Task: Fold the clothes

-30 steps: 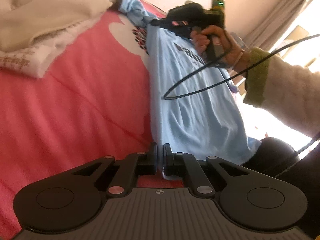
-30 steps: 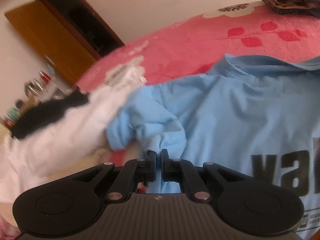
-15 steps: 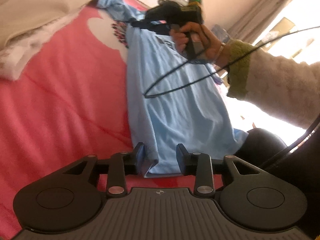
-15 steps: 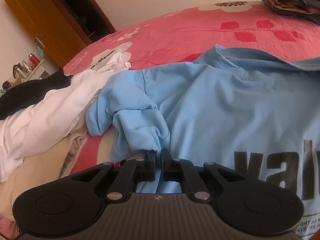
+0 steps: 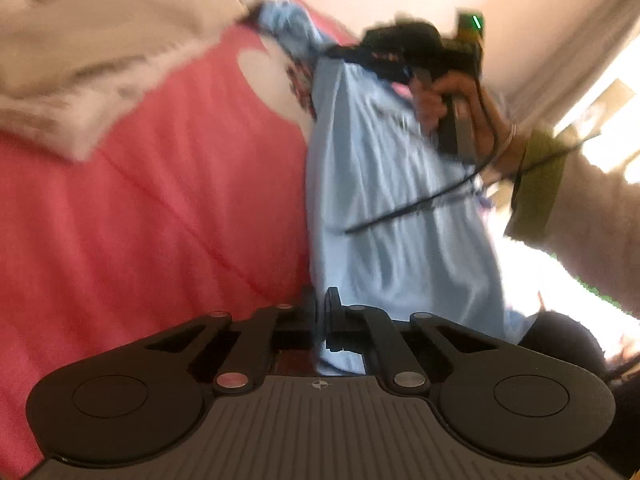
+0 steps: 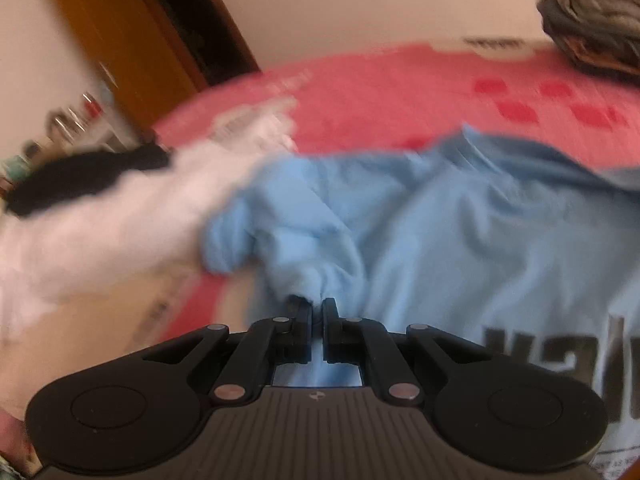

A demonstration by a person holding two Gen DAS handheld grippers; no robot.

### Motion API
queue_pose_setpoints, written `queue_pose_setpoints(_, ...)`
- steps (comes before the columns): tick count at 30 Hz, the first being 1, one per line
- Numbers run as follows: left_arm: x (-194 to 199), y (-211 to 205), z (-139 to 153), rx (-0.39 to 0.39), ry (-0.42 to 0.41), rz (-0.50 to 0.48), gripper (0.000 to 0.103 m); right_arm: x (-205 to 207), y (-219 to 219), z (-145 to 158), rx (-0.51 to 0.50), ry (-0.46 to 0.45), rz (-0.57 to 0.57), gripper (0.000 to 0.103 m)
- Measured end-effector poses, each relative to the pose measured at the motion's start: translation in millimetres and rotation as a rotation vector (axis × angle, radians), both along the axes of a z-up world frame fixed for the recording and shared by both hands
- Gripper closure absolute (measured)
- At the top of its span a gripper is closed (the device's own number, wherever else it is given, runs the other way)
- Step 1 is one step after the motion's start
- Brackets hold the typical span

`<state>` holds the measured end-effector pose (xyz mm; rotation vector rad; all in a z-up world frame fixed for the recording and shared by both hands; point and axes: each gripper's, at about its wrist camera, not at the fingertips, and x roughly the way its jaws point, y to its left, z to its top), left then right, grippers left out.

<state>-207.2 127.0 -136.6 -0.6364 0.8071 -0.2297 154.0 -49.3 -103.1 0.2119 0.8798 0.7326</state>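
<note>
A light blue T-shirt (image 5: 392,216) with dark lettering lies stretched along a red bed cover (image 5: 152,216). My left gripper (image 5: 322,312) is shut on the shirt's near hem corner. In the right wrist view the same T-shirt (image 6: 460,232) spreads to the right, its sleeve bunched up. My right gripper (image 6: 318,312) is shut on that bunched sleeve cloth. In the left wrist view the right gripper (image 5: 348,53) shows at the shirt's far end, held by a person's hand (image 5: 460,104). Both views are blurred by motion.
A cream and white heap of clothes (image 5: 92,48) lies on the bed at the upper left. White and black garments (image 6: 112,204) sit left of the shirt, folded dark clothes (image 6: 592,28) at the far right. A wooden wardrobe (image 6: 132,36) stands behind.
My left gripper opened half a second ago and has shut again on the shirt's hem. The right gripper kept its hold on the sleeve while both views shifted.
</note>
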Motion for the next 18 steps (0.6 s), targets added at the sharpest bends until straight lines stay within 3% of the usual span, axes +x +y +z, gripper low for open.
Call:
queue_pose_setpoints(4, -23, 10, 5, -0.002, 0.031, 0.058, 0.102, 0, 13, 1, 0.079, 0.032, 0.040, 0.098)
queue_pose_setpoints(8, -26, 11, -9, -0.005, 0.099, 0.063, 0.102, -4, 54, -28, -0.089, 0.058, 0.115, 0.093)
queue_pose_setpoints(10, -24, 8, -16, -0.005, 0.122, 0.059, 0.102, -8, 61, -29, -0.119, 0.017, 0.132, 0.092)
queue_pose_setpoints(13, -21, 6, -19, 0.002, 0.128, 0.046, 0.102, -5, 56, -10, -0.131, 0.032, 0.147, 0.084)
queue_pose_setpoints(18, -17, 3, -20, 0.030, 0.123, 0.022, 0.101, 0, 46, 33, -0.207, -0.119, 0.114, 0.068)
